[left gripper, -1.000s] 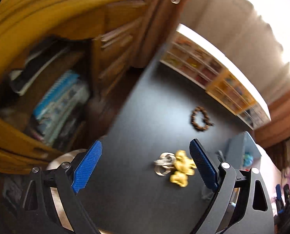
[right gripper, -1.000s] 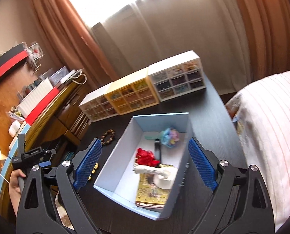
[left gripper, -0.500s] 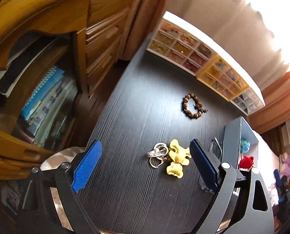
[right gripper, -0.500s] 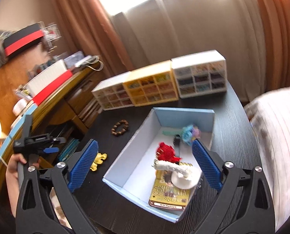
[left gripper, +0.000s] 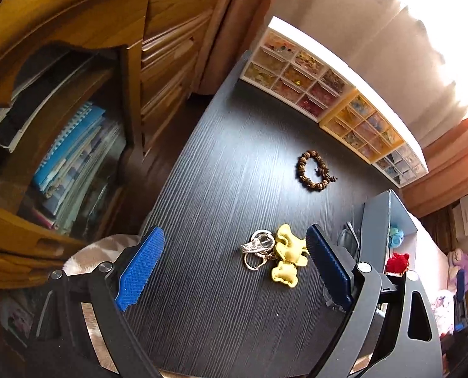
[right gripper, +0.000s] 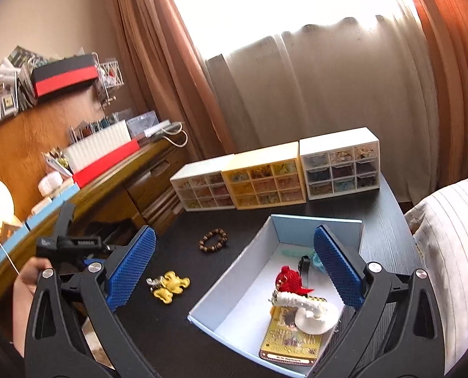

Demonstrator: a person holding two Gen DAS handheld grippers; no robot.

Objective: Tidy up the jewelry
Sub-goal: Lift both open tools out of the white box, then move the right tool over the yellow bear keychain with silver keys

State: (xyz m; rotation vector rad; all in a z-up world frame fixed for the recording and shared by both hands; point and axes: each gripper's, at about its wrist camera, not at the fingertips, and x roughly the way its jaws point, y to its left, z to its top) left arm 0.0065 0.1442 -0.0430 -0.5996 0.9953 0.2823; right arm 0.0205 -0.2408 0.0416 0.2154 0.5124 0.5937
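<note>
both claws gaped empty, the right claw (right gripper: 234,271) widening above the box (right gripper: 316,220); the left claw (left gripper: 235,267) hovered over the keychain (left gripper: 278,255).

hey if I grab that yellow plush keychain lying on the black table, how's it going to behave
The yellow plush keychain looks soft, so it would probably squash between the pads. It seems light. Its metal rings hang loosely off one side, so they would likely dangle and swing, and might drag on the black table first.
</note>
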